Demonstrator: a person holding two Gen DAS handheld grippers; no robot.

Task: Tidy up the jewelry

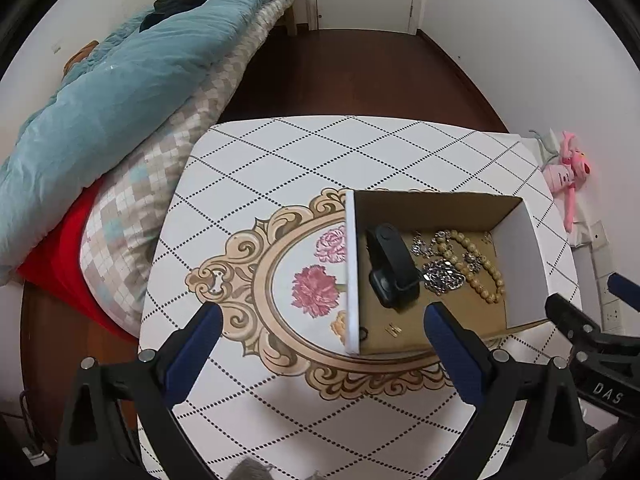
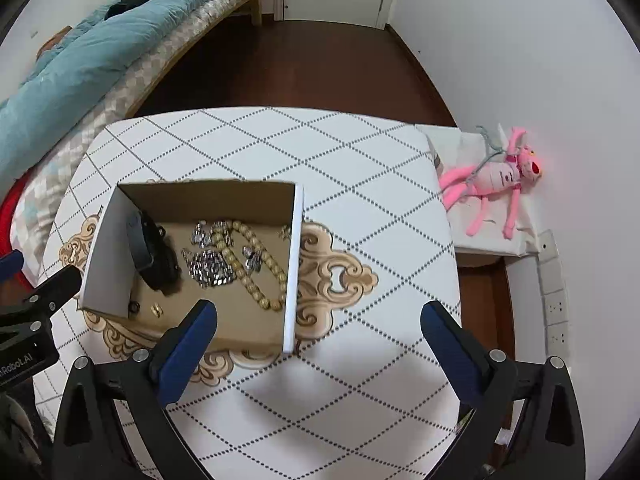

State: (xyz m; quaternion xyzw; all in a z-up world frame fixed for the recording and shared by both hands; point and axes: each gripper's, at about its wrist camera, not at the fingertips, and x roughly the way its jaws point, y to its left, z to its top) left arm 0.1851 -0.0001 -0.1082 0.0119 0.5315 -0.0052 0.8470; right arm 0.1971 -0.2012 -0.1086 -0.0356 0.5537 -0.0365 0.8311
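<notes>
An open cardboard box (image 1: 520,248) (image 2: 294,264) stands on the patterned table. Inside lie a black smartwatch (image 1: 390,268) (image 2: 150,252), a wooden bead bracelet (image 1: 486,264) (image 2: 256,264), a silver chain piece (image 1: 444,276) (image 2: 210,266), small silver charms (image 1: 424,242), a small gold earring (image 1: 394,330) (image 2: 157,310) and a small black ring (image 1: 362,334) (image 2: 134,306). My left gripper (image 1: 322,316) is open and empty, above the box's left wall. My right gripper (image 2: 318,314) is open and empty, above the box's right wall.
A bed with a teal duvet (image 1: 112,92) (image 2: 72,60) lies left of the table. A pink plush toy (image 2: 496,176) (image 1: 568,168) lies on a white stand by the right wall. Dark wood floor (image 1: 352,72) and a door are beyond the table's far edge.
</notes>
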